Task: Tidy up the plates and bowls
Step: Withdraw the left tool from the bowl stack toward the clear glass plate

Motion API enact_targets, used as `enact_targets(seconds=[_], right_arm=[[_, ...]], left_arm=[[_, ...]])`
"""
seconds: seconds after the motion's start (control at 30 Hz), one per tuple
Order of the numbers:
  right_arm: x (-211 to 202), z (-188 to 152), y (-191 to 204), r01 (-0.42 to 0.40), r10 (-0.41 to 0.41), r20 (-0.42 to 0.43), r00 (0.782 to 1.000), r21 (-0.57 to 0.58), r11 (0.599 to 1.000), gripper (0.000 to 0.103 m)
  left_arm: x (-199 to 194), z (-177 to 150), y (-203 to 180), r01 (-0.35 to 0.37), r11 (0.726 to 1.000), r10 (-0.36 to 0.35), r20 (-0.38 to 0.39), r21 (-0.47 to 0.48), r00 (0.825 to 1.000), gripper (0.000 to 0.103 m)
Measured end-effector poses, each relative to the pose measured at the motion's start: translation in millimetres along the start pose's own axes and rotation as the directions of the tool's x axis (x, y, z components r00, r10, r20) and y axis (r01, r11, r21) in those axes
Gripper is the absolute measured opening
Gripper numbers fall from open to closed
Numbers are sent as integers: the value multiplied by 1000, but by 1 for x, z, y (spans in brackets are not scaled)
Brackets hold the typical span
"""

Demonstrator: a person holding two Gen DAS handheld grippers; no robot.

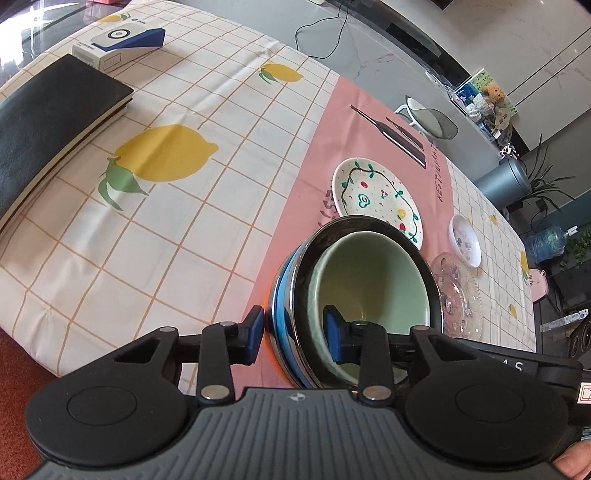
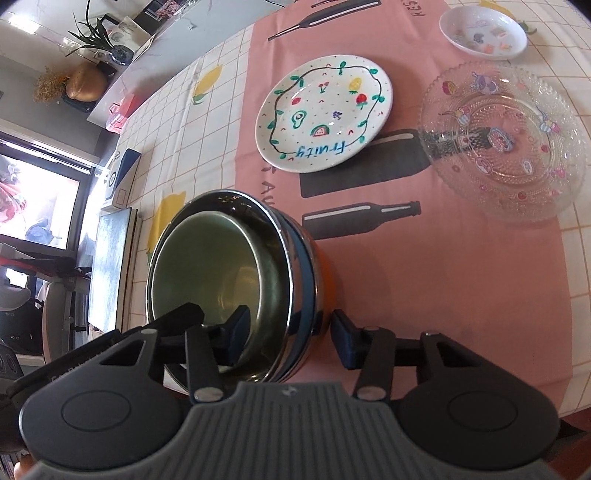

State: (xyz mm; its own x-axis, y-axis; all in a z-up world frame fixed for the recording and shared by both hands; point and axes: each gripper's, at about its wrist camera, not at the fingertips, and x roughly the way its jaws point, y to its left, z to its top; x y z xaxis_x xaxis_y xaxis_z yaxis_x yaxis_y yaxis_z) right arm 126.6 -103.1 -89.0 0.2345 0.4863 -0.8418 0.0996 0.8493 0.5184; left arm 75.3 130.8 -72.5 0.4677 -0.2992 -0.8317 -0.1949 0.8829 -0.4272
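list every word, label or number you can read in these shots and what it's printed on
"Fruity": blue handwriting on the white round ceramic plate with painted fruit.
"AU": part of a dark word on the pink printed cloth, cut off by the nested bowls.
Dark lettering along the cloth's far edge begins "REST"; the rest is too distorted to read.
"S": white letter on the black body of the other hand-held gripper, other letters hidden.
White and blue cardboard box: print too small to read.

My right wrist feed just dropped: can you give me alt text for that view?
The right gripper straddles the near wall of the stacked bowls, a green bowl nested in a steel one, its pads not visibly pressing. Beyond on the pink cloth lie a fruit-painted plate, a clear glass plate and a small white dish.
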Motion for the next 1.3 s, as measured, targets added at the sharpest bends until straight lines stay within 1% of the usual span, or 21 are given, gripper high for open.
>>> enact_targets(seconds=[0.2,0.43,0.53,0.6,0.67,0.73,0.8,0.9,1.0,1.07,1.17,1.27,1.3], right_arm=[[11,22,13,9,-9,1,1000,-10,1000,47],[17,33,21,18,-18,-7,1000,-26,1000,47],[14,31,23,17,-17,1,1000,-46,999,49],[5,29,27,25,-22,37,999,-82,996,49],[-8,24,32,38,-27,82,996,-127,991,49],[-25,20,33,37,-15,134,991,-164,986,50],[-44,14,31,41,-2,196,981,-197,980,50],[-70,7,17,38,24,288,957,-207,978,50],[-91,4,-10,34,37,363,931,-187,982,50],[-102,2,-33,28,41,400,916,-165,986,51],[-115,3,-73,25,20,431,902,-98,995,52],[-123,5,-113,57,-43,434,900,-21,998,53],[-124,6,-123,57,-50,433,900,-3,998,53]], left_arm=[[8,22,-3,-38,999,38,5,28,999,39],[9,28,-7,-61,996,61,2,72,998,39],[-1,27,-14,-89,991,84,56,101,995,39],[-14,28,-22,-112,985,97,117,132,988,39],[-28,26,-31,-118,981,91,173,154,981,39],[-43,25,-44,-89,980,48,224,176,973,39],[-54,22,-59,-30,979,-22,250,203,968,39],[-60,14,-84,74,965,-139,252,251,958,39],[-53,3,-107,165,944,-237,235,287,943,39],[-40,-5,-122,205,934,-270,201,293,942,39],[-15,-19,-142,245,923,-300,158,297,941,39],[16,-30,-159,254,919,-302,124,301,945,39],[26,-34,-162,244,923,-290,120,299,949,39]])
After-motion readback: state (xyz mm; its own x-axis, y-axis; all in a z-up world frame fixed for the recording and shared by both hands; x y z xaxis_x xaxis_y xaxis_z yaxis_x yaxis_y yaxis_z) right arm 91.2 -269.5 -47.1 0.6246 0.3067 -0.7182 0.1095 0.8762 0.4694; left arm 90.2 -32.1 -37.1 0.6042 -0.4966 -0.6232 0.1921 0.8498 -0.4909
